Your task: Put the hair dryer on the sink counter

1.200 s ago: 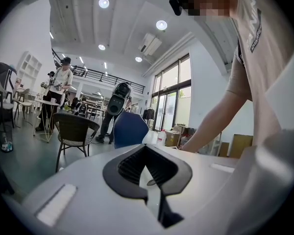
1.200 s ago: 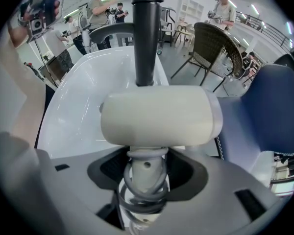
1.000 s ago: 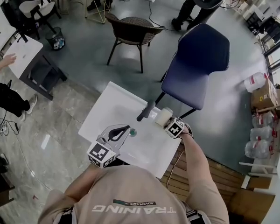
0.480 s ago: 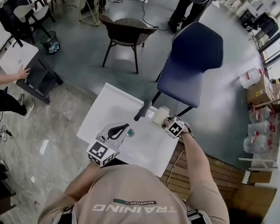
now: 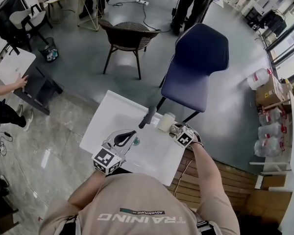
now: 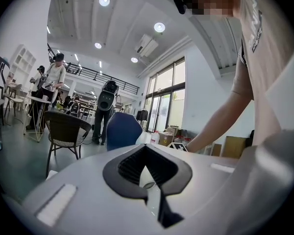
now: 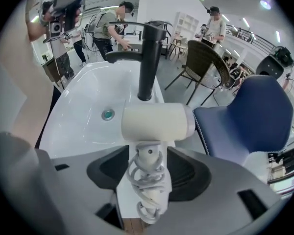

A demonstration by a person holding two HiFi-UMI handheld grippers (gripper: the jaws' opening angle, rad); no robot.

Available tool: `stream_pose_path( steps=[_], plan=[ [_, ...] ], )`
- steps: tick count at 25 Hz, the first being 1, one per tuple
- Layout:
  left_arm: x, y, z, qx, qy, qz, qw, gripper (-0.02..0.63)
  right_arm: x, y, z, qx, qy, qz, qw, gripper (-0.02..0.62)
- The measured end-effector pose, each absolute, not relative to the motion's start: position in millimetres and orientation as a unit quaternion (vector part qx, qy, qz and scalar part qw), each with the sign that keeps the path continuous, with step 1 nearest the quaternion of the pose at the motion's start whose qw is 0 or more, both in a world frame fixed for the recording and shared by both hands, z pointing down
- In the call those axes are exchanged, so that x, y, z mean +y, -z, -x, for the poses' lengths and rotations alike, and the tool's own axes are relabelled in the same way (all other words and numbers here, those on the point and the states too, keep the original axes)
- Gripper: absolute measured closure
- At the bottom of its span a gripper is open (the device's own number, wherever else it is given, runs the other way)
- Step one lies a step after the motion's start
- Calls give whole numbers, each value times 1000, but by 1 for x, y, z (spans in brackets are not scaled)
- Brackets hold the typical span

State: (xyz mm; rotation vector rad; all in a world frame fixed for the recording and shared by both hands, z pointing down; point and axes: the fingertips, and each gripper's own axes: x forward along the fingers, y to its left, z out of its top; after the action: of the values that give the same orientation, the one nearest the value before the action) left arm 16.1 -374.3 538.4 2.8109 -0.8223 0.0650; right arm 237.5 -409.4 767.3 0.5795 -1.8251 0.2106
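Note:
A cream hair dryer (image 5: 165, 122) (image 7: 157, 124), its cord wound round the handle, is at the back right of the white sink counter (image 5: 105, 112) (image 7: 83, 102), just right of the black faucet (image 5: 148, 116) (image 7: 149, 62). My right gripper (image 5: 176, 129) (image 7: 149, 168) is shut on the dryer's handle, barrel pointing sideways; I cannot tell whether the dryer touches the counter. My left gripper (image 5: 132, 135) (image 6: 145, 146) hovers over the basin's near side by the green drain (image 5: 136, 140), shut and holding nothing.
A blue chair (image 5: 193, 62) stands right behind the counter and a wicker chair (image 5: 129, 33) farther back. Wooden slats (image 5: 225, 180) lie to the right, water jugs (image 5: 257, 77) beyond. A person's legs (image 5: 186, 4) show at the top edge.
Neither gripper nor the dryer has visibly moved against the sink. Only the head view has drifted slightly.

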Motion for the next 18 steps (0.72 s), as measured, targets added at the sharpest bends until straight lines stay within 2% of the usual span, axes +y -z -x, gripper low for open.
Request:
stream_pose_path(
  steps=[18],
  plan=[
    [-380, -518, -44, -213, -16, -974, 78, 600, -368, -678, -201, -837, -42, -288, 464, 376]
  ],
)
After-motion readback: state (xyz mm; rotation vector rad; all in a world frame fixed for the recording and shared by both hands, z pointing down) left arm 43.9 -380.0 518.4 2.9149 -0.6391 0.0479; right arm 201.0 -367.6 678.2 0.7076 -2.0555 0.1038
